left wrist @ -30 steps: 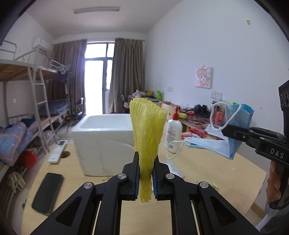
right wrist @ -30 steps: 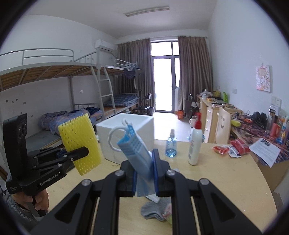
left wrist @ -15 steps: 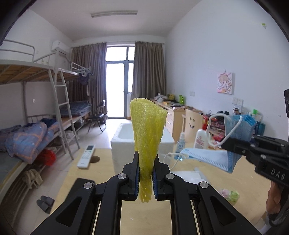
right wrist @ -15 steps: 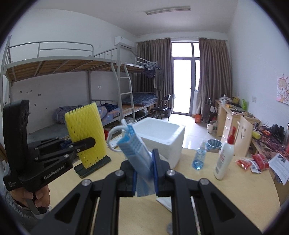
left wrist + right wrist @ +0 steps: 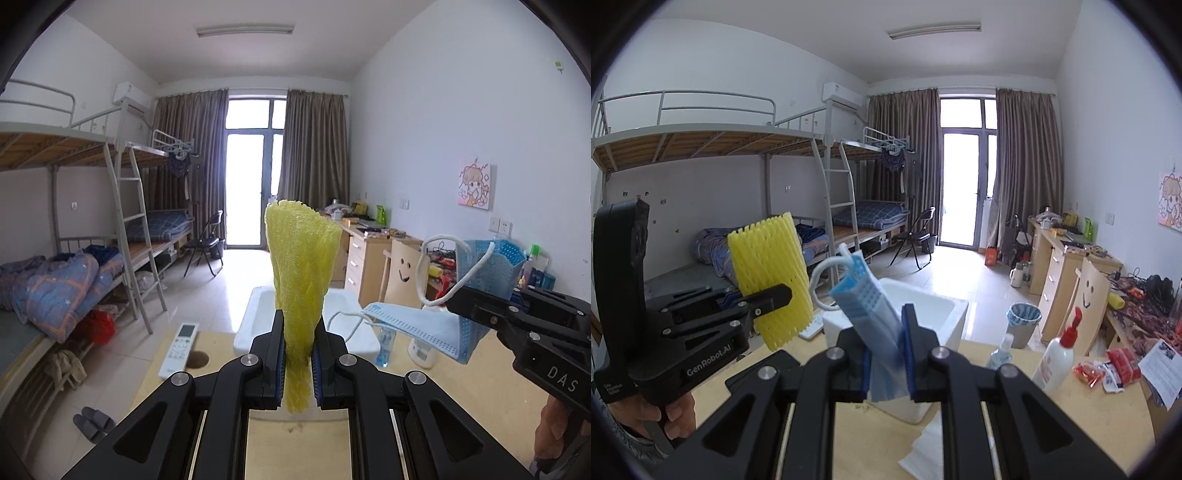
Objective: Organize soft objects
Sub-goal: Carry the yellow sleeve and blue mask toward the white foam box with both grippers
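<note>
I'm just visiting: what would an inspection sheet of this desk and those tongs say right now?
Surface: wooden table, partly covered.
Job's things: yellow foam net; blue face mask; white foam box open behind them.
Clutter: remote control, lotion bottle, spray bottle, red packets.
Grippers: left tongs shut on the net; right tongs shut on the mask.
Cables: tangle on the far desk.
Surroundings: bunk beds, curtains, folding chair.

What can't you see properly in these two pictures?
- Inside of the white foam box: hidden by the folded blue face mask in the right wrist view and by the yellow foam net sleeve in the left wrist view.
- Label on the white pump bottle: too small in the right wrist view.
- Wooden table: cut off by both pictures' lower edges.
</note>
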A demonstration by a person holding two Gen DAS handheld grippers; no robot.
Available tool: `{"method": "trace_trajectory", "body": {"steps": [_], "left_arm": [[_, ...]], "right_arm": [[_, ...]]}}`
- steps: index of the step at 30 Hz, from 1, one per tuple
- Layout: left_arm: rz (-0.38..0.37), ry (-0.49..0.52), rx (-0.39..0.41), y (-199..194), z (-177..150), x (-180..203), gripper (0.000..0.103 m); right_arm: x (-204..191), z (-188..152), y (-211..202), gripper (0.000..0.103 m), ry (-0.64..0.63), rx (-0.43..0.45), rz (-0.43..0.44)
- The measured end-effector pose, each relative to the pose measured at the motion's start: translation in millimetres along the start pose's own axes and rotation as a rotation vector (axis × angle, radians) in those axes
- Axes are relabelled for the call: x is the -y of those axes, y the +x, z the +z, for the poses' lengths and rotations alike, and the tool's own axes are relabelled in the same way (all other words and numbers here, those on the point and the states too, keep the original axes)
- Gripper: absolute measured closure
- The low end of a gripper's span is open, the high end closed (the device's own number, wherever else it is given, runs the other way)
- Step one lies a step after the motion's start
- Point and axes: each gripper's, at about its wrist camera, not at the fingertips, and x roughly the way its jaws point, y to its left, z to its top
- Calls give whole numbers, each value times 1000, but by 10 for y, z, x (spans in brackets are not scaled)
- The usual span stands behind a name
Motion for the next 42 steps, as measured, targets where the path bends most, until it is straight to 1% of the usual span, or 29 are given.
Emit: {"method": "trace_trajectory", "body": {"steps": [7,12,17,20,25,29,33,37,40,42], "left_arm": [[1,0,2,150,222,-14,91],[-4,-5,24,204,358,-13,91],[0,-14,36,275,470,-41,91],[-1,-30,39,342,506,-55,91],[18,-55,44,512,558,-128,91],[33,-40,31,701,545,-110,91],[40,-1,21,879,549,-76,91],[69,21,32,930,556,-91,91],[65,31,19,1011,525,-67,91],[48,52,4,1059,483,-17,91]], "right_arm": [[-2,255,106,85,-6,29,-6],[-22,387,192,85,-33,49,-16],[24,468,240,85,-24,71,-10],[58,474,294,85,-20,76,-5],[142,501,452,85,9,77,10],[235,497,611,85,23,72,6],[327,486,778,85,45,55,-1],[404,439,901,85,65,32,-15],[448,390,976,85,77,12,-13],[441,376,1002,85,84,6,-8]]}}
